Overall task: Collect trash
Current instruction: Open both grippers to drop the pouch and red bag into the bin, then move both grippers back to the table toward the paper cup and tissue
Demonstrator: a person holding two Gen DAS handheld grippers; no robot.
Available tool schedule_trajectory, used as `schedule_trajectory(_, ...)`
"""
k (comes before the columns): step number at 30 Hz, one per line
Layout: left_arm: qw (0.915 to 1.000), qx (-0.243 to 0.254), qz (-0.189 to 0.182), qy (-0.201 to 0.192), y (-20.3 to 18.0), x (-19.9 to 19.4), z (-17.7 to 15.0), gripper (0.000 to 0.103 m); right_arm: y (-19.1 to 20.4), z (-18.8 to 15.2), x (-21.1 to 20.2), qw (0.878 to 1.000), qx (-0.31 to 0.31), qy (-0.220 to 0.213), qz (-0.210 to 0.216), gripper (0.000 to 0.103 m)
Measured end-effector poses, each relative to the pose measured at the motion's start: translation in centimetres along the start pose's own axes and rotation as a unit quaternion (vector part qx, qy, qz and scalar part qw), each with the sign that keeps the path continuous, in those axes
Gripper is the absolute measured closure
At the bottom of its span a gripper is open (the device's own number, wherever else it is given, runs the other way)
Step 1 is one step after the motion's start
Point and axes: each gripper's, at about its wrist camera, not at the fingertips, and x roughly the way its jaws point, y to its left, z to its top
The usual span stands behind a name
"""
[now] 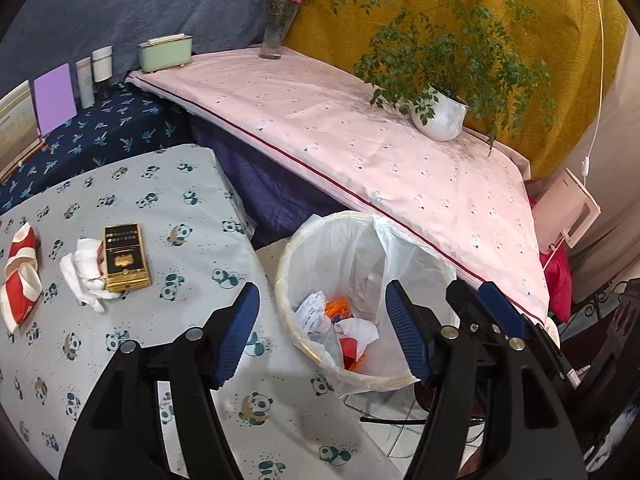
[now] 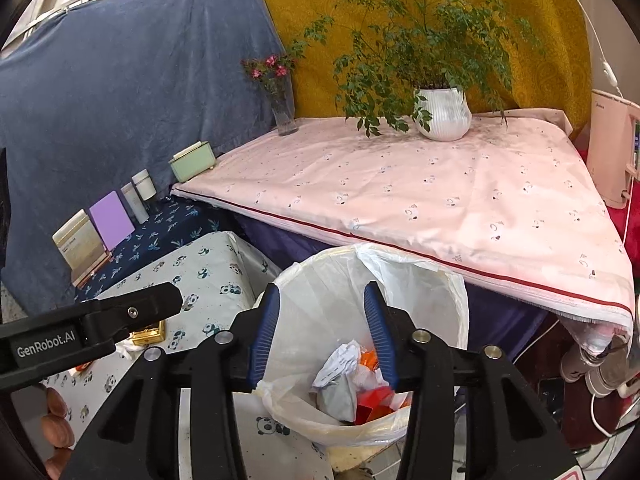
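Note:
A round bin lined with a white bag (image 1: pixel 352 248) (image 2: pixel 432 280) stands beside the panda-print table (image 1: pixel 192 216) and holds crumpled paper (image 1: pixel 314 308) (image 2: pixel 340 362), orange and red scraps. My left gripper (image 1: pixel 322 334) is open and empty above the bin's near rim. My right gripper (image 2: pixel 324 334) is open and empty over the bin; it also shows in the left wrist view (image 1: pixel 492 308). On the table lie a black-and-gold cigarette box (image 1: pixel 126 258), a crumpled white tissue (image 1: pixel 86 274) and a crushed red-and-white paper cup (image 1: pixel 20 268).
A higher table with a pink cloth (image 1: pixel 360 140) overhangs the bin's far side and bears a potted plant (image 1: pixel 440 114), a flower vase (image 1: pixel 276 28) and a green box (image 1: pixel 165 53). Bottles (image 1: pixel 94 74) and cards stand on a dark blue surface at the left.

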Motion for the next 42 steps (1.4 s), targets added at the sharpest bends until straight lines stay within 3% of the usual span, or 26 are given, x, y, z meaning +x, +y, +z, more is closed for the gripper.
schedule_trajectory(9, 0.9991, -0.031, 0.019, -0.022, 3.5, -2.6, -0.2, 0.041, 3.2, 0.2, -1.0, 1.0, -0.026, -0.005, 0.017, 0.057)
schedule_trajectory(12, 0.9979, -0.045, 0.031, -0.034, 5.1, -3.7, -0.5, 0.033, 4.8, 0.3, -1.5, 0.999, -0.037, -0.007, 0.027, 0.057)
schedule_trajectory(20, 0.9929, -0.087, 0.067, -0.047, 10.1, -5.9, -1.4, 0.032, 9.8, -0.4, -1.9, 0.996, -0.072, -0.001, 0.057, 0.057)
schedule_trajectory(42, 0.9613, -0.199, 0.182, -0.059, 24.9, -10.6, -5.9, 0.019, 23.8, -4.6, 0.6, 0.976, -0.158, 0.053, 0.137, 0.057)
